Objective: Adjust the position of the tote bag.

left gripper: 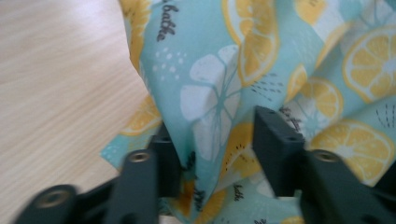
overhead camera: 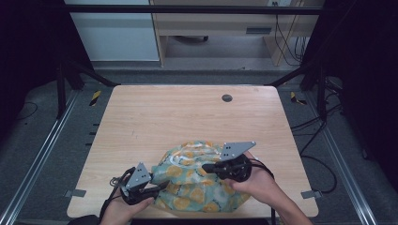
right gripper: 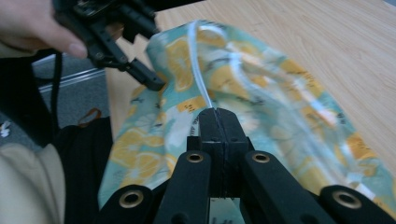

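A pale wood-grain table (overhead camera: 155, 117) stands inside a dark metal frame, with grey floor around it and light wooden furniture beyond its far edge. At the near edge the person's left hand (overhead camera: 123, 210) holds the left gripper (overhead camera: 157, 189), which reaches to the right into the near-left side of a bunched cloth (overhead camera: 197, 187), teal with orange slices and white flowers printed on it. In the left gripper view its jaws stand partly apart with a raised fold of the cloth (left gripper: 210, 121) between them; the fold lies against the left jaw, while a gap shows before the right one. Just to the right, the right hand (overhead camera: 256, 185) holds the right gripper (overhead camera: 205, 167) over the middle of the cloth, pointing left. In the right gripper view its jaws are pressed flat together at the cloth (right gripper: 261, 98), right where a white hem line runs up to them, though whether fabric is pinched between the tips I cannot tell. The cloth sits at the near middle of the table. Farther off, a small dark round plug (overhead camera: 227, 98) lies flush in the tabletop near the far edge.
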Tool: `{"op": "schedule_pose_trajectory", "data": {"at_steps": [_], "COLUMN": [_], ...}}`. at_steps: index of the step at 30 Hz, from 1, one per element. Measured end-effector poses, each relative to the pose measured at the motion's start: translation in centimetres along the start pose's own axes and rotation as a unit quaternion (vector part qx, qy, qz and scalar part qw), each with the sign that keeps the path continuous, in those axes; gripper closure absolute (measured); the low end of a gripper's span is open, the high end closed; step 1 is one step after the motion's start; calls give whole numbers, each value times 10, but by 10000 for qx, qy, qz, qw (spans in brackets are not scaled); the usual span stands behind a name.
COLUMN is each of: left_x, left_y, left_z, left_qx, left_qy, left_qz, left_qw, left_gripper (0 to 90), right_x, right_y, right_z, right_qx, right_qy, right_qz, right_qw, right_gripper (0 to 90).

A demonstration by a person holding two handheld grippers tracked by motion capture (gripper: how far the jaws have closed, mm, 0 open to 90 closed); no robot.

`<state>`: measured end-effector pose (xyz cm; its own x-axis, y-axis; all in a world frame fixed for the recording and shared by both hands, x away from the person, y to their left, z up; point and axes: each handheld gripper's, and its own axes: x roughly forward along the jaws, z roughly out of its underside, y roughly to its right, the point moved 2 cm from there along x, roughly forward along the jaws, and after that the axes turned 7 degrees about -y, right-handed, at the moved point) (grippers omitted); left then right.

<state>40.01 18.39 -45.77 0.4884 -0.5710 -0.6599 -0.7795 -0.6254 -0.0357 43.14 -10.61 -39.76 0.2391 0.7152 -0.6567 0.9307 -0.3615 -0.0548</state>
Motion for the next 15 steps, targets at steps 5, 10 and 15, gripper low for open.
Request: {"op": "schedule_pose_trajectory", "data": {"at_steps": [5, 10, 15], "left_x": [-18, -32, -29], "left_y": [-6, 3, 22], "left_z": [-9, -22, -41], "left_qx": [-100, -62, 167], "left_qy": [146, 334, 429], "left_qz": [-247, -185, 60], "left_qw": [9995, 9993, 9989], "left_gripper": [341, 306, 304], "right_x": [-4, 1, 7], "right_y": [-18, -33, -30], "right_z": [5, 14, 17], "right_qx": [-87, -187, -73], "right_qy": [29, -89, -136], "right_qz": [-161, -235, -192], "right_qw": [9998, 9995, 9997], "right_gripper": [900, 900, 900]}}
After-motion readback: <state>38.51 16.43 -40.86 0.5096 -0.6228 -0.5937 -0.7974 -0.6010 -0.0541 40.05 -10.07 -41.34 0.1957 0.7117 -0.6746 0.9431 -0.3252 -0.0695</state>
